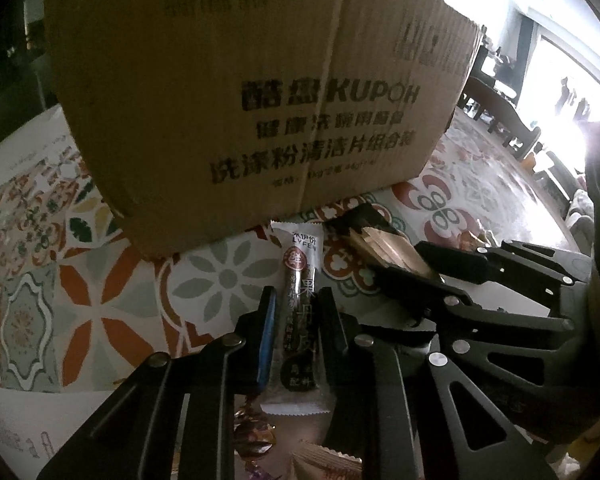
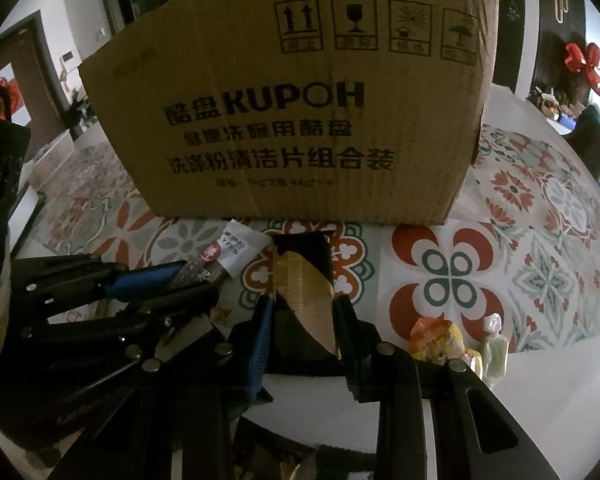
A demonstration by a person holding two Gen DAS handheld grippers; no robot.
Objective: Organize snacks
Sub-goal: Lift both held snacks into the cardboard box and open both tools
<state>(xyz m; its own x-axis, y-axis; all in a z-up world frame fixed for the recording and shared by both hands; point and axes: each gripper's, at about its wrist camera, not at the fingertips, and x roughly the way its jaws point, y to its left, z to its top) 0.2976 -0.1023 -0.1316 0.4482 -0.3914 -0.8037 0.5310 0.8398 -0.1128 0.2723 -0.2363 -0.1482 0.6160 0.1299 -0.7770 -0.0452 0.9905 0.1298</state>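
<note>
- Between the left gripper's pads a long white-ended snack stick is clamped, its long axis running straight ahead toward the cardboard box.
- Just beside it, the right gripper is closed on a dark-and-gold packet, likewise pointing boxward.
- Beyond both, the box stands on the patterned table, its near wall facing them; clearing that wall looks like the next need.
</note>
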